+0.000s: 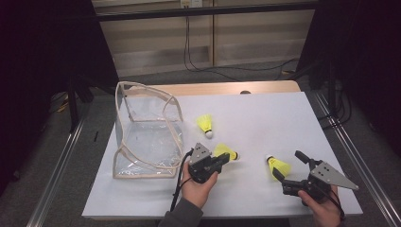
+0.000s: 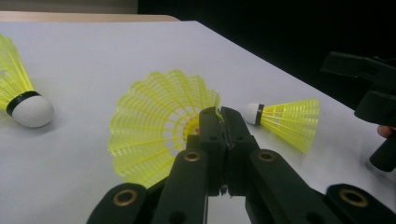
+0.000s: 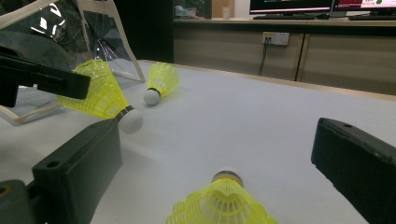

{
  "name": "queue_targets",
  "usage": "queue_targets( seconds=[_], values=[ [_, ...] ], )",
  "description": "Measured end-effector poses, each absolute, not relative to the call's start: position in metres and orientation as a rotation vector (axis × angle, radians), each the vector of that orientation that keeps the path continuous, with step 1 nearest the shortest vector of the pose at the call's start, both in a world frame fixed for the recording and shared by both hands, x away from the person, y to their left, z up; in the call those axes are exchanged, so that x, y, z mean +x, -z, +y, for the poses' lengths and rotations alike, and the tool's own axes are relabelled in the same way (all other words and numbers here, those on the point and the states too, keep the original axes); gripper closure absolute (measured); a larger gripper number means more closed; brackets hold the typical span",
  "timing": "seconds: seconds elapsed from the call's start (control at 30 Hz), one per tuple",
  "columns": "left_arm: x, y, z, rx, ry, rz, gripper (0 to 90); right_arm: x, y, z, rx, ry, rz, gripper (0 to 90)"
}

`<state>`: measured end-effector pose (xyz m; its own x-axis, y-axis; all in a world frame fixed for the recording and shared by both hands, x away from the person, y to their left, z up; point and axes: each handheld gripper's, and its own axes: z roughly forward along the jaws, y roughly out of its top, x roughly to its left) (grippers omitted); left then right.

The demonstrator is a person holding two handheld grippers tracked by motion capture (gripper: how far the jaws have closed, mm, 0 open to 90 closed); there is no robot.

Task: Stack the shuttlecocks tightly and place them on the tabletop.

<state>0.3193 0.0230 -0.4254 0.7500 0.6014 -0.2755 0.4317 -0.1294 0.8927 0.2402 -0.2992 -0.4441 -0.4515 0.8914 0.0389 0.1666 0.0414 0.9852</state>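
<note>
Left gripper [image 1: 226, 160], jaws pressed together, pinching the rim of the open skirt of the middle yellow shuttlecock [image 1: 227, 151]. In the left gripper view, jaws shut on a thin piece of the plastic net, skirt mouth of this shuttlecock [image 2: 154, 126] facing the camera, cork hidden behind. In the high view, cork pointing to the right, away from the transparent bag [image 1: 151, 142].

Decisive relation for the coming move, as a judgement: bag to the left of the held shuttlecock and a little farther from the person, its opening turned upward and toward the middle of the white table [image 1: 265, 118]. Left hand clearly the nearer one to the bag, so probably a lift and a carry to the left, over the beige-edged rim.

Right gripper [image 1: 289, 165] with jaws wide apart, one on each side of the second shuttlecock [image 1: 278, 166], no pad touching it. In the right gripper view, skirt [image 3: 224, 200] toward the camera, cork away, long axis roughly along the jaws.

Third shuttlecock [image 1: 205, 124] lying alone near the bag, apart from both grippers.

No brand, label or readable writing on shuttlecocks, bag or grippers.
</note>
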Motion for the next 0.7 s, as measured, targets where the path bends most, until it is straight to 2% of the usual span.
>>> queue_targets(
  seconds=[0.7],
  values=[
    [0.337,0.428,0.015,1.770,-0.212,0.869,87.8,0.240,0.444,-0.300,1.073,-1.466,1.690,1.1]
  ],
)
